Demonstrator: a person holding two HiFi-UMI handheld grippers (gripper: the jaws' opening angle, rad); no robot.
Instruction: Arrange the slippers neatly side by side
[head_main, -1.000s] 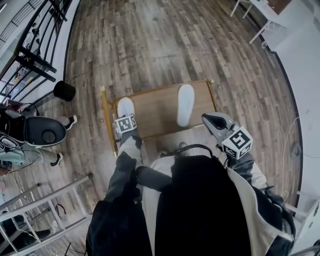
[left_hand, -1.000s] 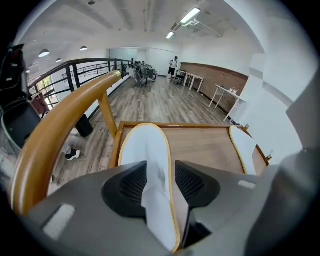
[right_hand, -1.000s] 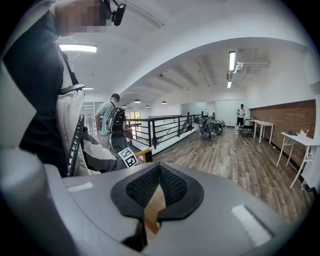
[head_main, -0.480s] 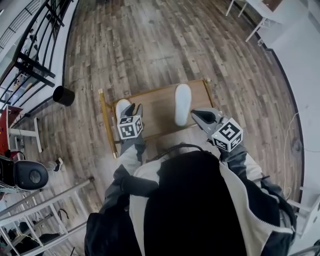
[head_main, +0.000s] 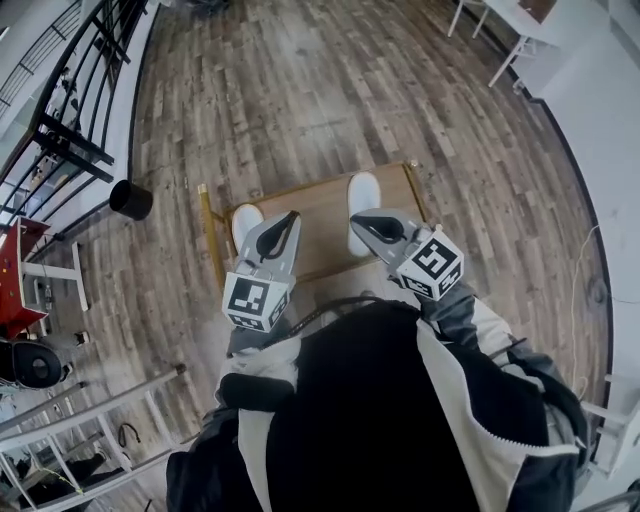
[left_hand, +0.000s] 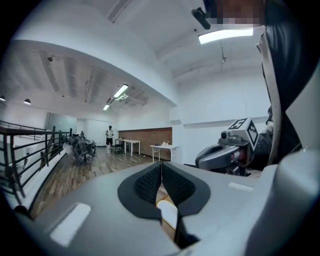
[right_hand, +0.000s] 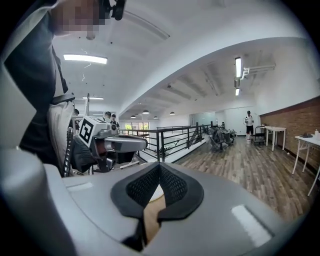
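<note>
Two white slippers lie apart on a low wooden platform (head_main: 312, 222) with a yellow frame: the left slipper (head_main: 245, 222) near its left end, the right slipper (head_main: 363, 193) towards its right end. My left gripper (head_main: 287, 219) hangs raised over the platform, just right of the left slipper. Its jaws have just been closing and now stand shut (left_hand: 161, 176) with nothing between them. My right gripper (head_main: 358, 218) hovers over the near end of the right slipper and hides part of it. It is shut (right_hand: 159, 181) and empty. Neither gripper touches a slipper.
Wood-plank floor lies all around. A black bin (head_main: 131, 199) stands left of the platform, by a black railing (head_main: 60, 120). A metal ladder frame (head_main: 90, 410) lies lower left. White table legs (head_main: 500, 45) stand at the top right. People stand far off in both gripper views.
My left gripper has come up off the left slipper, risen towards the camera and gone from open to shut. The right gripper has drifted left over the right slipper's near end.
</note>
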